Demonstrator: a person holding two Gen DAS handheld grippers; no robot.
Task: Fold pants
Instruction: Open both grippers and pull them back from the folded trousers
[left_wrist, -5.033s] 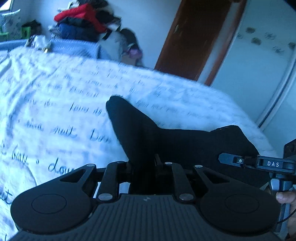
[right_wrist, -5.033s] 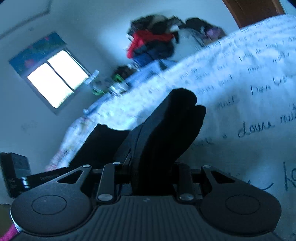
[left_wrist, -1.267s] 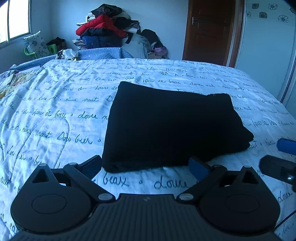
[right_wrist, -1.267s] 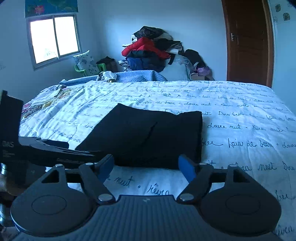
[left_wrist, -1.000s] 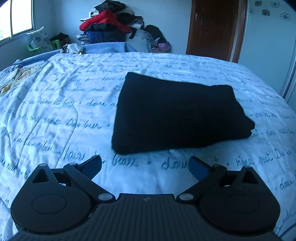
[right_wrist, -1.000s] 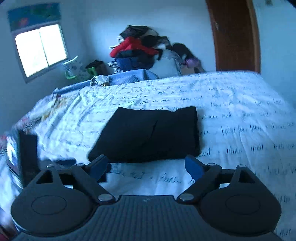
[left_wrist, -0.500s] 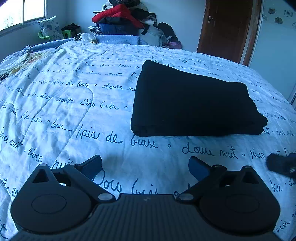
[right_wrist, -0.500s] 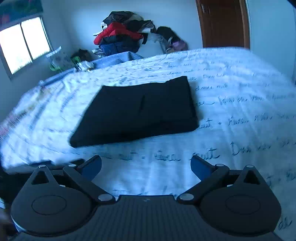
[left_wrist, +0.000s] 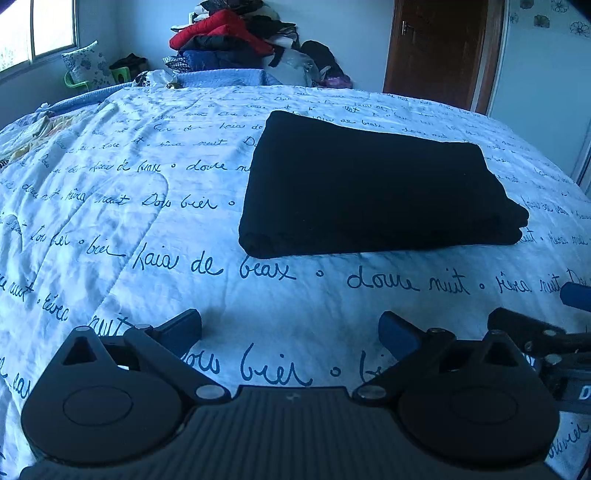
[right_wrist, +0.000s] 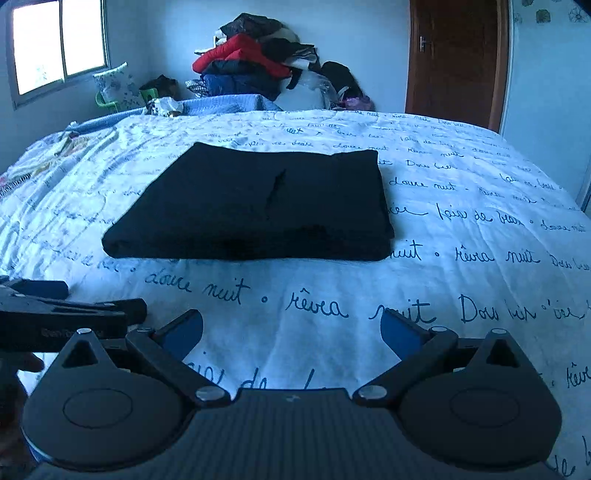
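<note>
The black pants (left_wrist: 369, 188) lie folded into a flat rectangle on the bed, also in the right wrist view as black pants (right_wrist: 255, 206). My left gripper (left_wrist: 290, 328) is open, over bare bedspread nearer than the pants, with nothing between its fingers. My right gripper (right_wrist: 291, 330) is open too, wide, back from the pants' near edge and empty. In the left wrist view the right gripper (left_wrist: 543, 332) shows at the right edge; in the right wrist view the left gripper (right_wrist: 66, 310) shows at the left edge.
The white bedspread (left_wrist: 110, 221) with blue handwriting covers the bed. A pile of clothes (right_wrist: 255, 70) is heaped beyond the far edge. A brown door (right_wrist: 458, 55) stands at the back right, a window (right_wrist: 55, 44) at the left. A person's finger (right_wrist: 27, 363) shows low left.
Both grippers let go of the pants, which now lie folded flat. Over the last second the right gripper opened a bit wider and sank toward the bed; the left view shifted slightly.
</note>
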